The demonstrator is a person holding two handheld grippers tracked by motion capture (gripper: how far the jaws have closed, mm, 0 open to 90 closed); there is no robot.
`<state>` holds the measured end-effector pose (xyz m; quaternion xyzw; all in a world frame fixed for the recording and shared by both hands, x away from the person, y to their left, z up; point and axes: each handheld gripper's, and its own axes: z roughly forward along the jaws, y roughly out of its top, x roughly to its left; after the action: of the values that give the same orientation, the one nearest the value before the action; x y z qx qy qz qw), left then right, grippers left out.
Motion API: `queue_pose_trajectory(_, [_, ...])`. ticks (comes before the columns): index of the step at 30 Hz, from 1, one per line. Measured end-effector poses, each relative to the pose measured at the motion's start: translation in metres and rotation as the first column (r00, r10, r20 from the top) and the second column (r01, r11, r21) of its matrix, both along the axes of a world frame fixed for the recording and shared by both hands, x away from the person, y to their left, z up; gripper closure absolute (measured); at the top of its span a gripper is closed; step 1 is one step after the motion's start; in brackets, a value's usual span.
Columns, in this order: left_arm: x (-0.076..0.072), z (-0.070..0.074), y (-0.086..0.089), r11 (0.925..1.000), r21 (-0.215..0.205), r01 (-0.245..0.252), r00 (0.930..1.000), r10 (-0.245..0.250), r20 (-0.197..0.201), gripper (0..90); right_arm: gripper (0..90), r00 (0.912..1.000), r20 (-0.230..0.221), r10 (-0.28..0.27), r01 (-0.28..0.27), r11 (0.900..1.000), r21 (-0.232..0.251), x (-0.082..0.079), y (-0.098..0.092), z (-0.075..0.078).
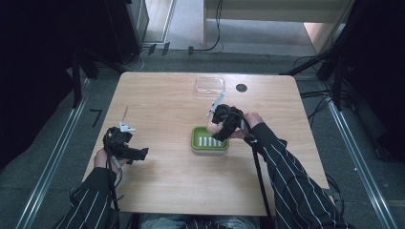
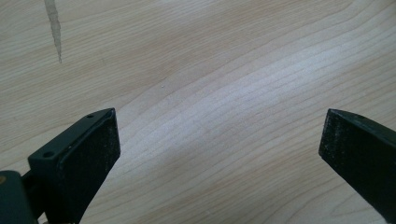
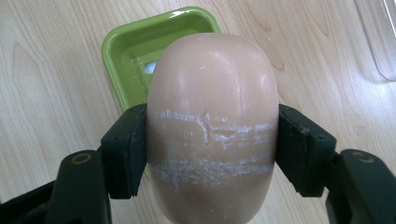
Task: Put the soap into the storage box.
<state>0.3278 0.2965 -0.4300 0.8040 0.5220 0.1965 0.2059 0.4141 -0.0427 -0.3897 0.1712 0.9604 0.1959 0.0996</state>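
A peach-coloured bar of soap (image 3: 212, 126) with scuffed white bands is clamped between the jaws of my right gripper (image 3: 212, 149), which is shut on it. Below the soap lies a green soap dish (image 3: 135, 51). In the high view the right gripper (image 1: 220, 125) hangs over the far edge of the green dish (image 1: 209, 144) with the soap (image 1: 211, 126) showing at its tip. My left gripper (image 1: 142, 153) rests at the table's left, and in its own view the left gripper (image 2: 219, 144) stands open over bare wood.
A clear plastic lid or tray (image 1: 209, 85) lies at the far side of the wooden table (image 1: 167, 181), with a small black round hole (image 1: 241, 88) beside it. Cables and dark stands surround the table on the floor.
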Motion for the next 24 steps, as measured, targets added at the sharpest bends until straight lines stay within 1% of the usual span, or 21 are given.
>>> queue_pose_trajectory(1, [0.0,0.0,0.0,1.0,0.001,-0.001,1.0,0.001,0.0,0.0,33.6,1.0,-0.005,-0.007,0.007,1.0,-0.005,0.0,0.001,0.0])
queue_pose_trajectory(4, [0.0,0.0,0.0,1.0,0.0,-0.001,1.0,0.001,0.0,0.0,33.6,1.0,-0.008,-0.002,0.002,1.0,-0.005,0.0,0.003,-0.001])
queue_pose_trajectory(6, [0.0,0.0,0.0,1.0,0.0,-0.001,1.0,0.001,-0.002,0.0,33.6,0.9999,-0.009,0.006,-0.006,1.0,-0.002,0.001,0.005,-0.002])
queue_pose_trajectory(7, [0.0,0.0,0.0,1.0,0.0,-0.002,1.0,0.002,-0.001,0.0,33.6,0.9999,-0.015,0.009,-0.009,1.0,-0.005,0.001,0.006,-0.003])
queue_pose_trajectory(13, [0.0,0.0,0.001,1.0,0.002,0.001,1.0,-0.001,-0.004,0.0,33.6,0.9994,-0.018,0.03,-0.03,0.999,-0.016,0.002,0.012,-0.007])
queue_pose_trajectory(17, [0.0,0.0,0.0,1.0,0.004,0.004,1.0,-0.004,-0.004,0.0,33.6,0.9991,-0.023,0.034,-0.035,0.999,-0.017,0.002,0.014,-0.009])
queue_pose_trajectory(18, [0.0,0.0,0.0,1.0,0.004,0.004,1.0,-0.004,-0.004,0.0,33.6,0.9988,-0.022,0.043,-0.044,0.999,-0.021,0.002,0.014,-0.009])
queue_pose_trajectory(23, [0.0,0.0,0.0,1.0,0.003,0.002,1.0,-0.002,-0.002,0.0,33.6,0.9988,-0.023,0.042,-0.043,0.999,-0.019,0.003,0.015,-0.011])
queue_pose_trajectory(24, [0.0,0.0,0.0,1.0,0.004,0.002,1.0,-0.002,-0.002,0.0,33.6,0.9987,-0.03,0.04,-0.041,0.999,-0.016,0.003,0.015,-0.011])
